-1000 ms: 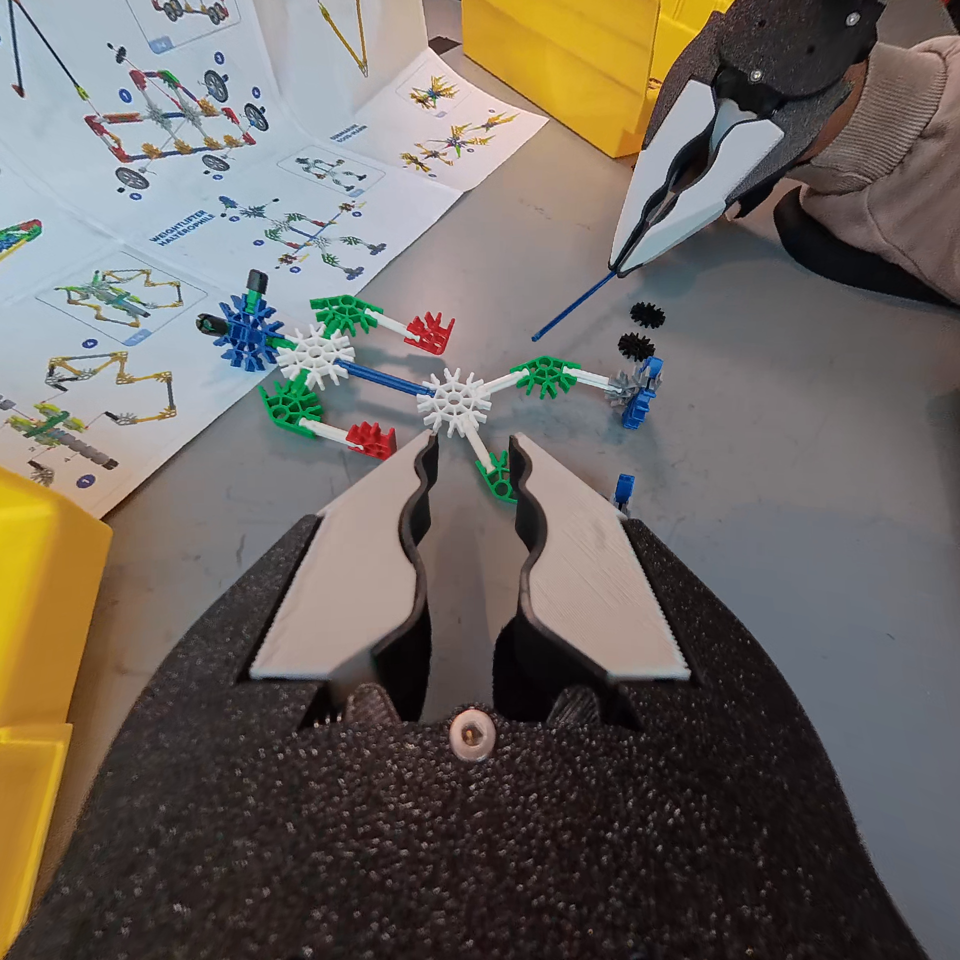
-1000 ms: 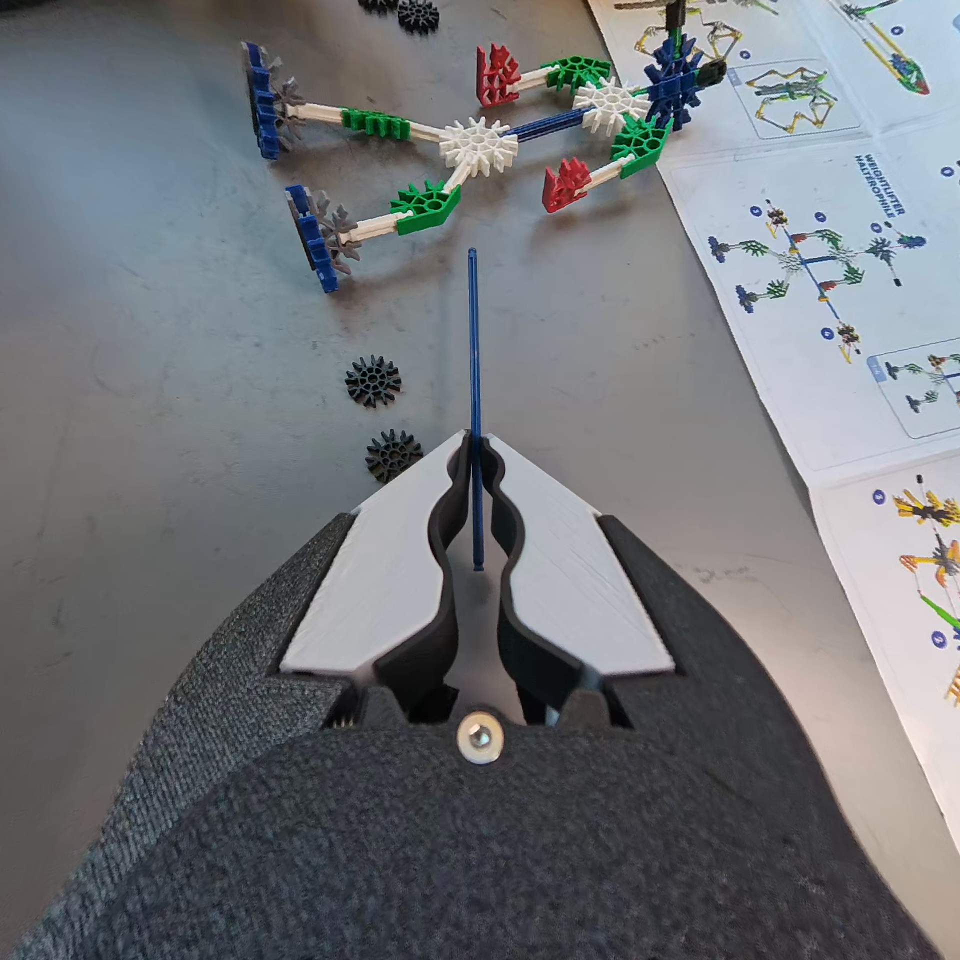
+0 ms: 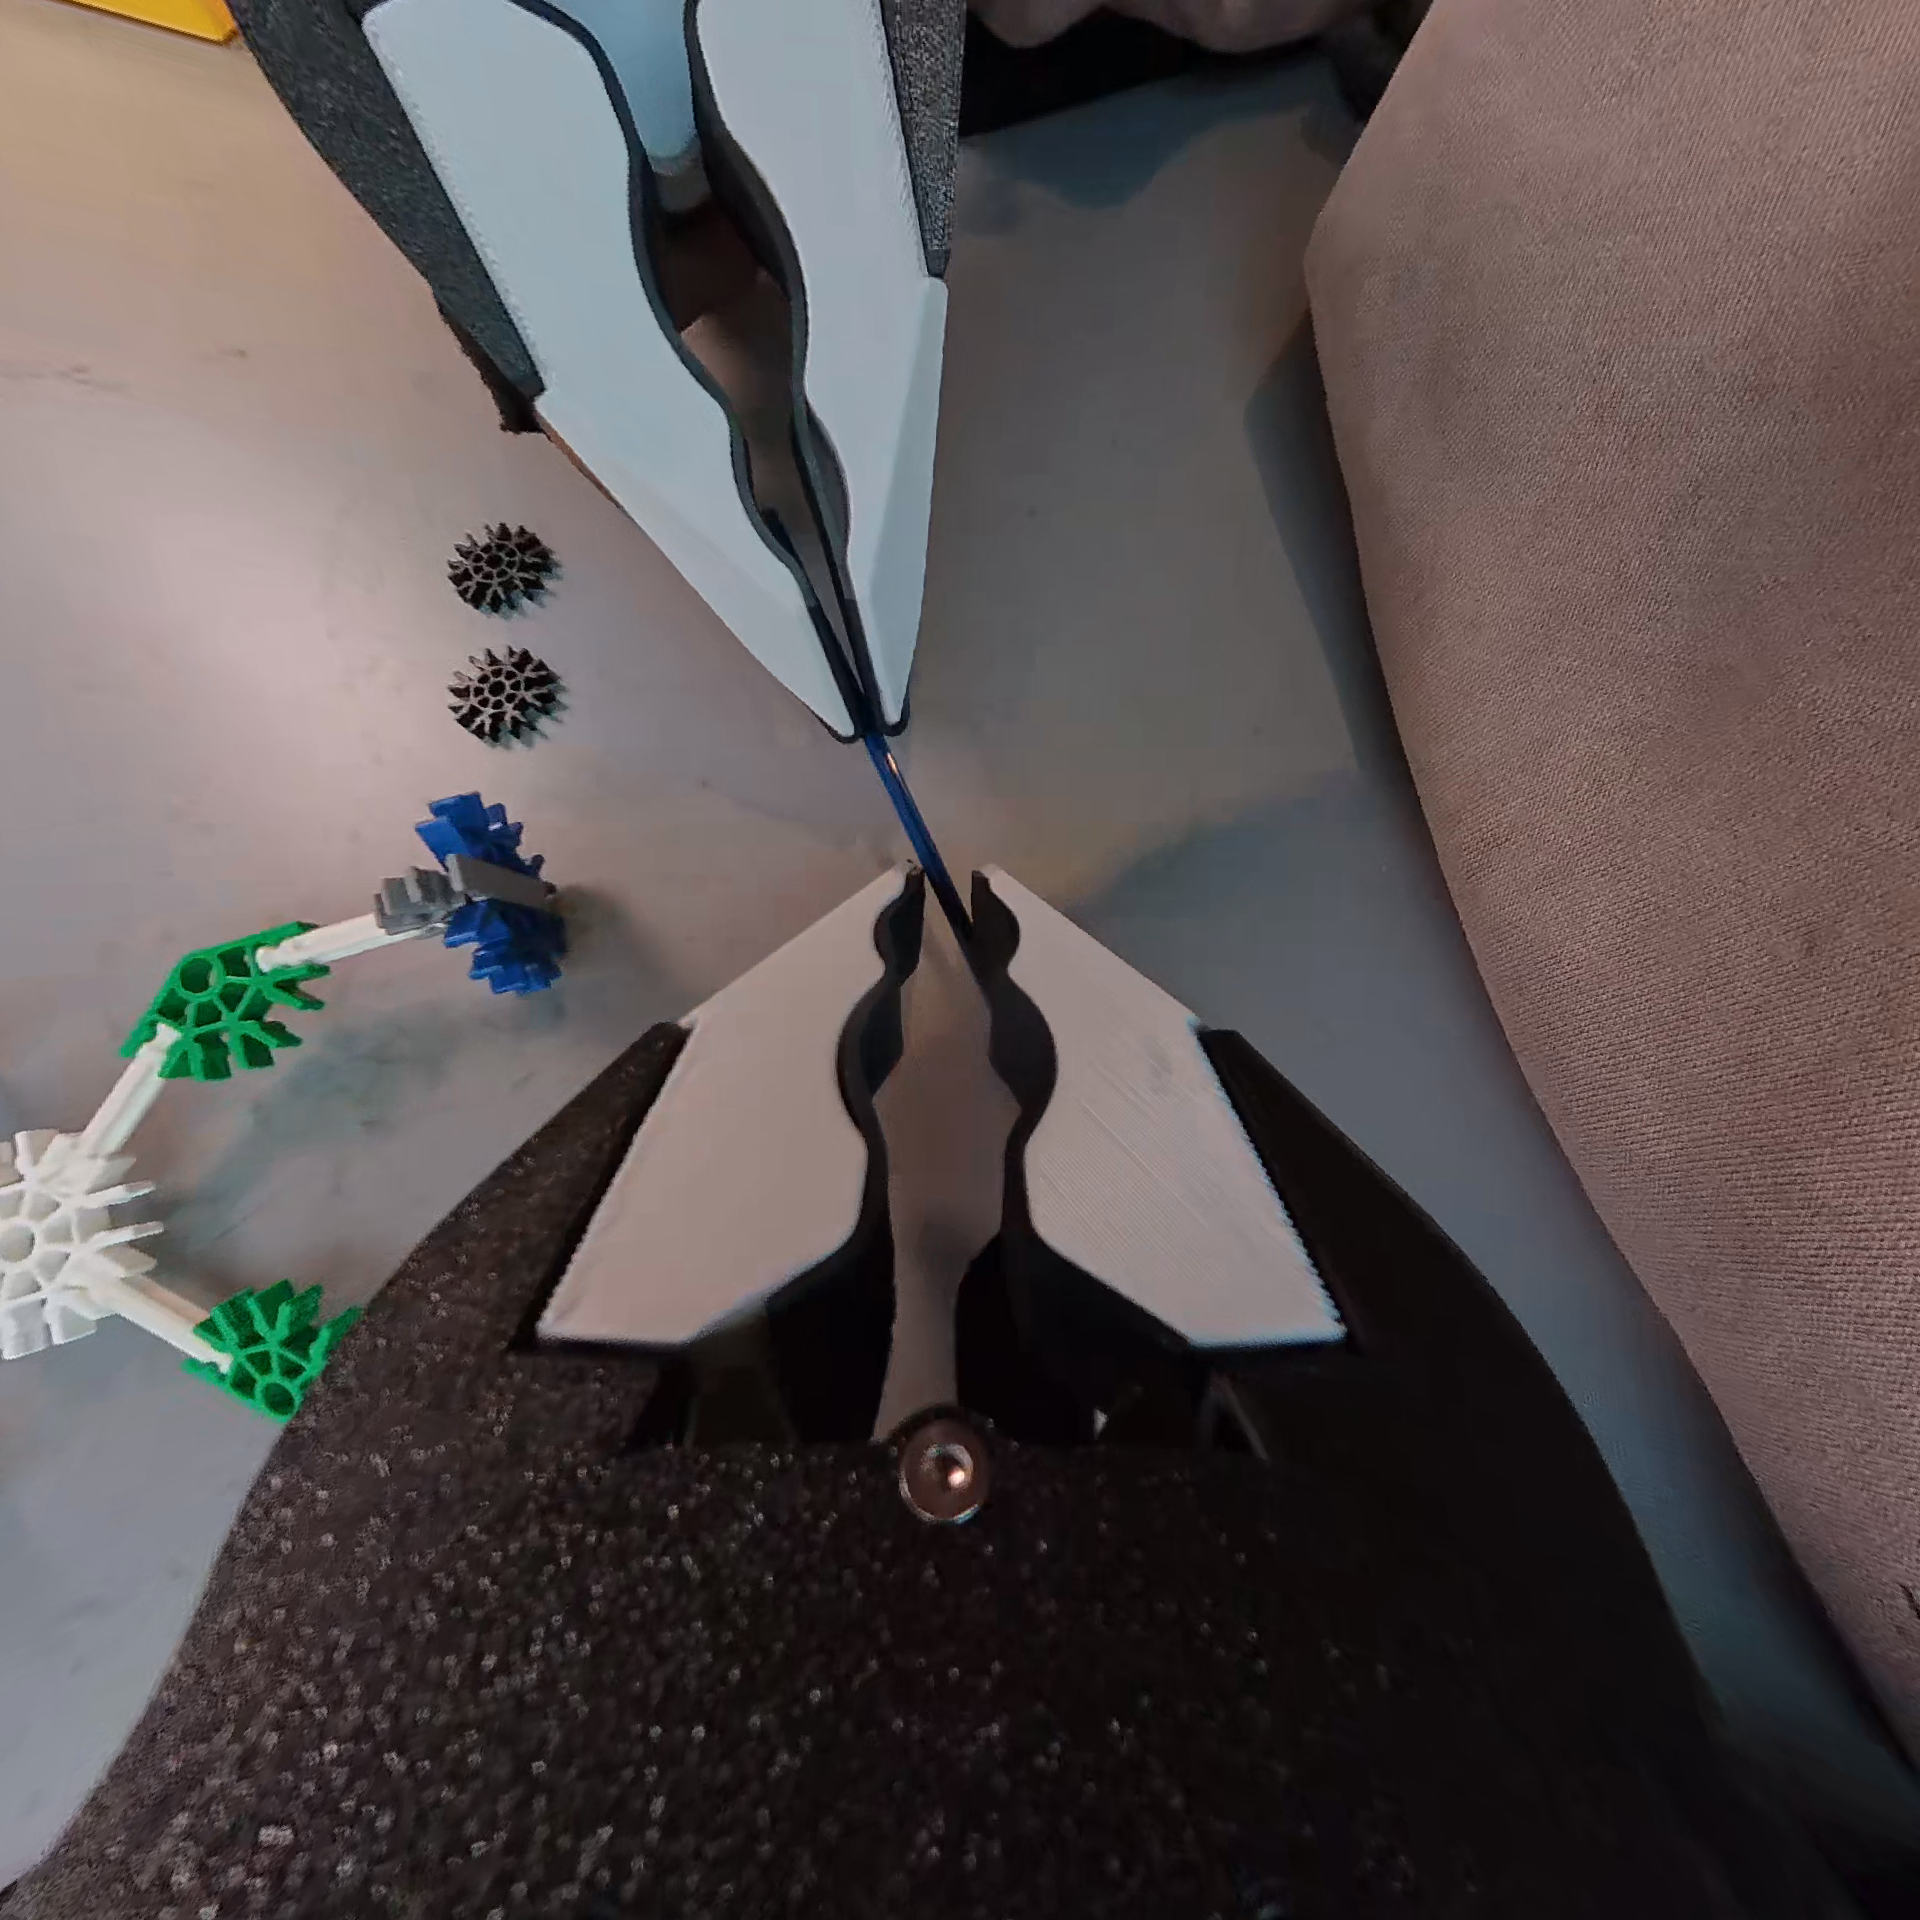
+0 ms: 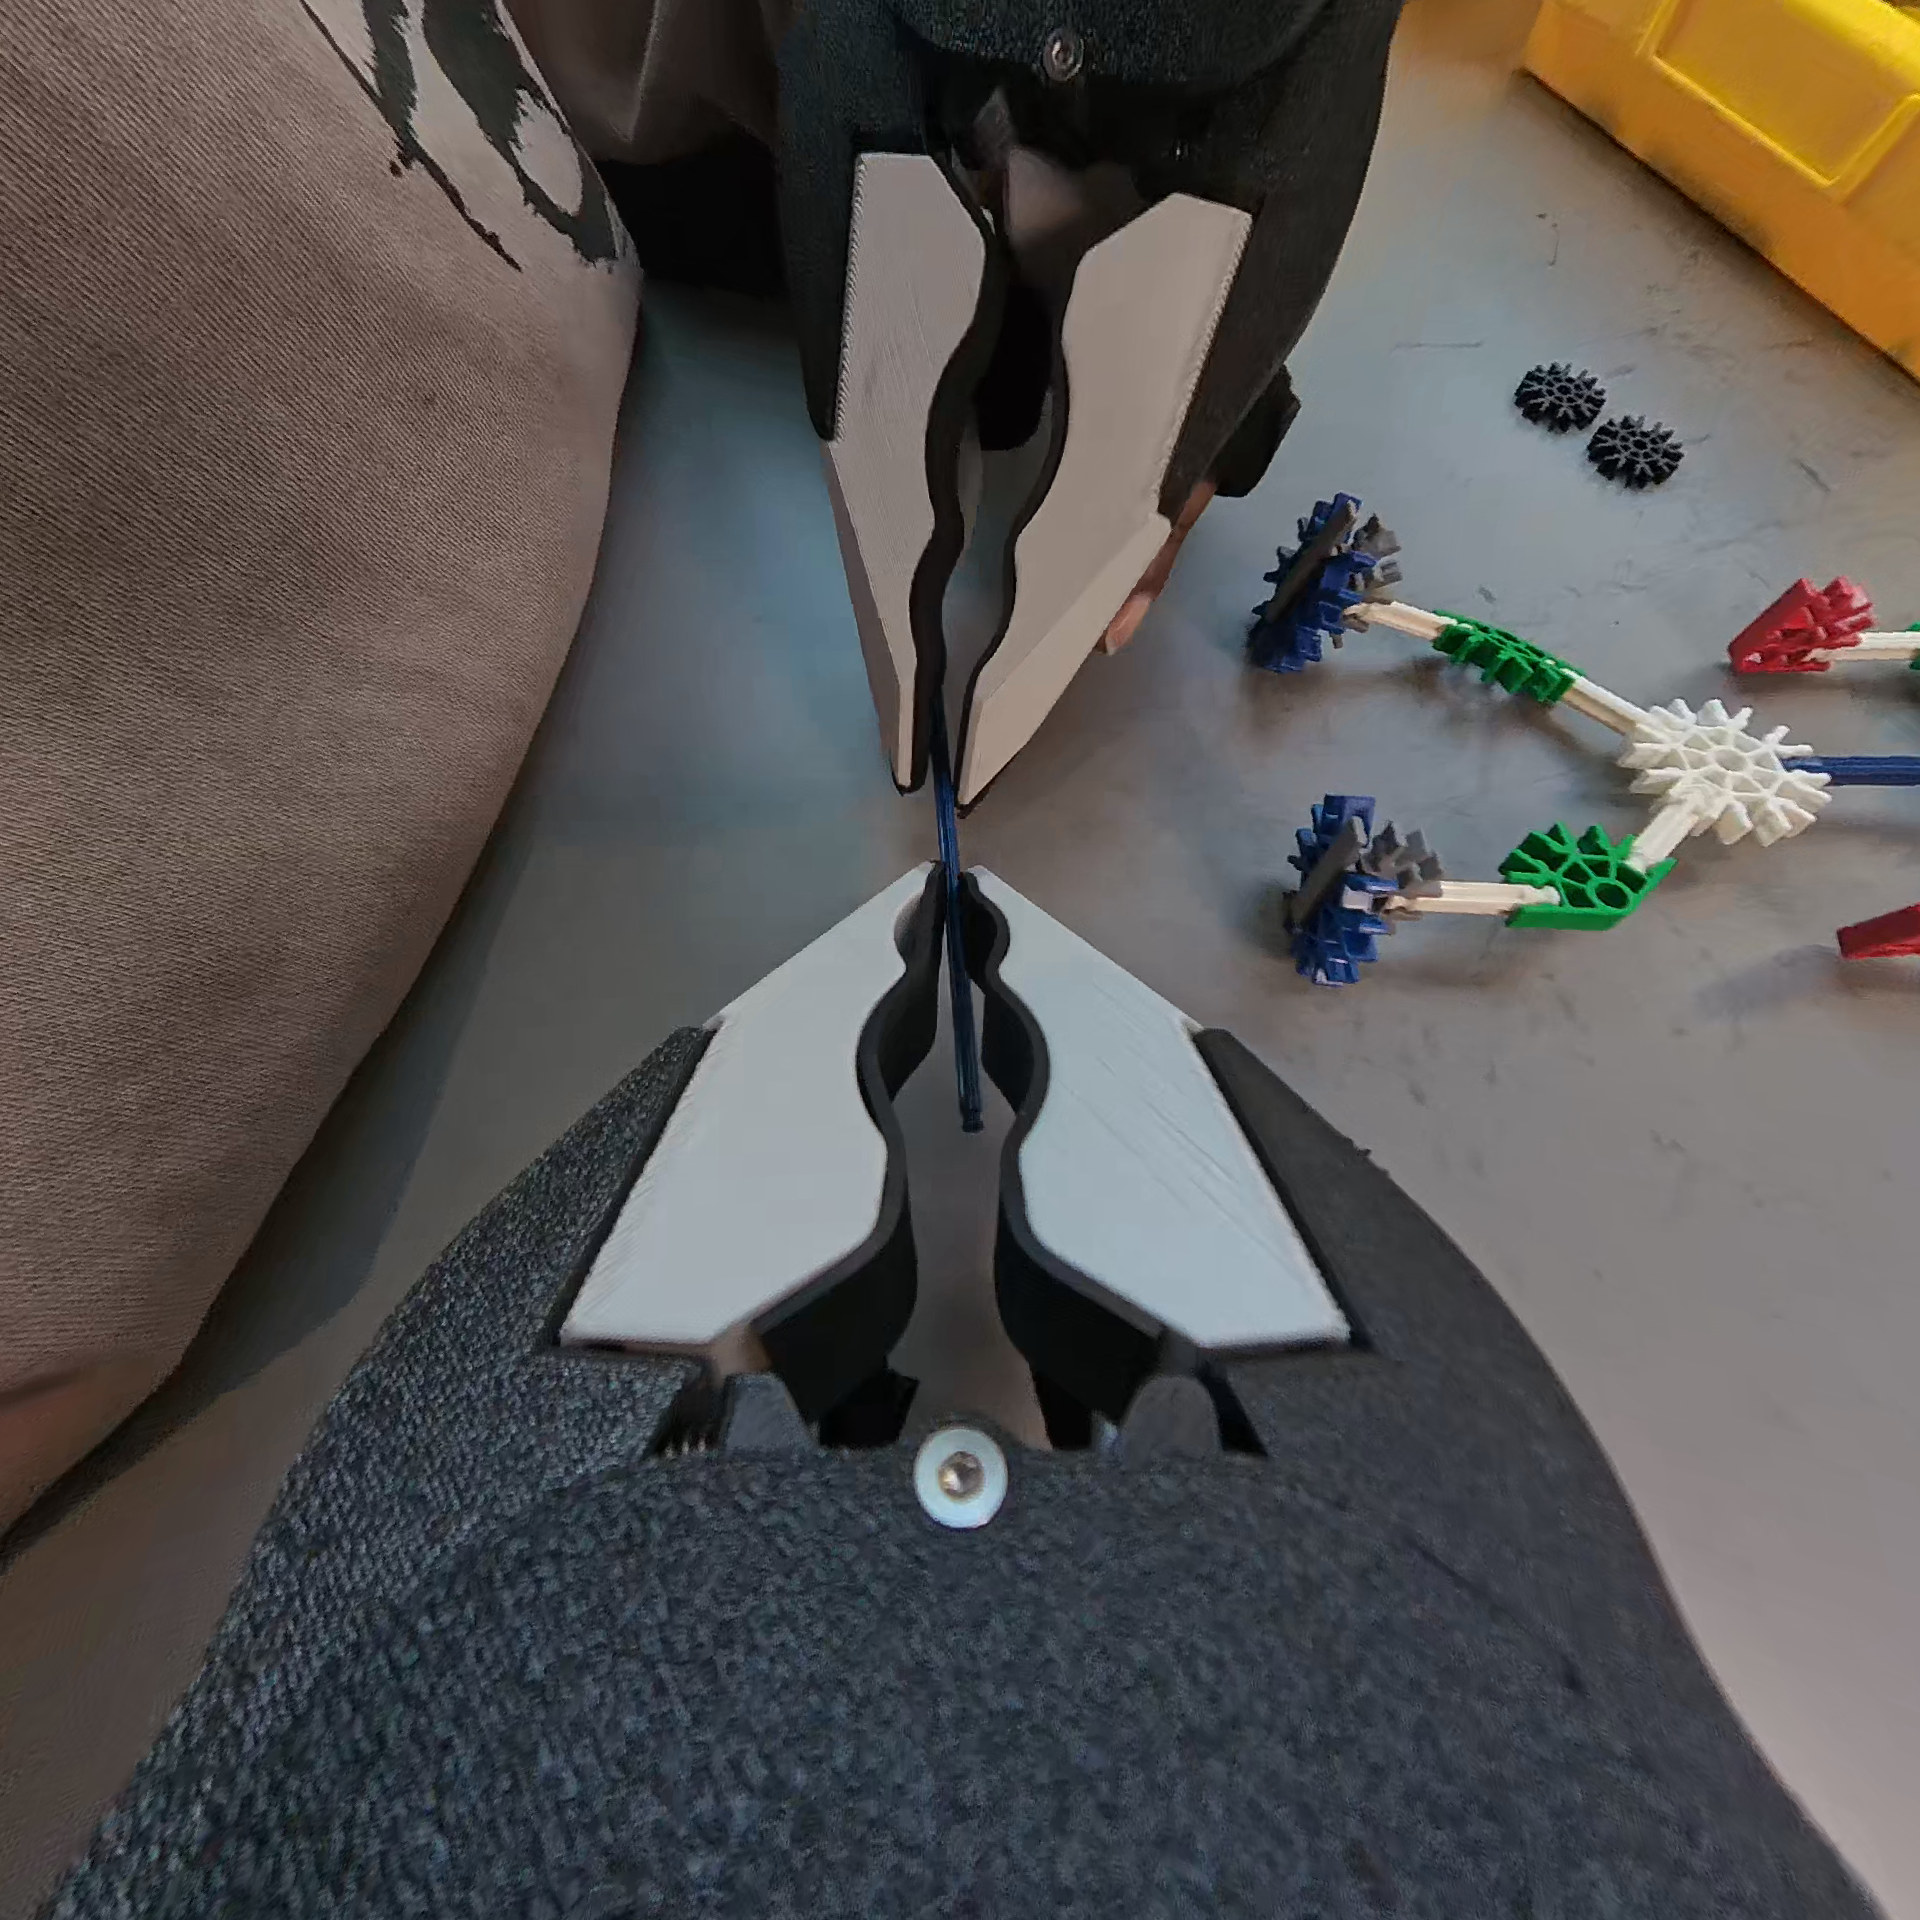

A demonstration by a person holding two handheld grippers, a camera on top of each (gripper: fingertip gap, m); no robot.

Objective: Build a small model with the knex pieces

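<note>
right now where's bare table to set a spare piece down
Widest bare table lies right of the right claw, on the near side of the toy model. Another patch: left of the two black gears. Crowded where the left claw meets it on the thin blue rod, brown sweatshirt close beside.

No legible writing anywhere.

Worktop (image 4: 1558, 1195): matt grey, scuffed. Left tool (image 3: 943, 883) and right tool (image 4: 951, 878): ribbed white plastic fingers, grainy black body. Rod (image 4: 951, 831): thin glossy blue plastic. Sleeve (image 3: 1662, 831): soft brown cloth.
</note>
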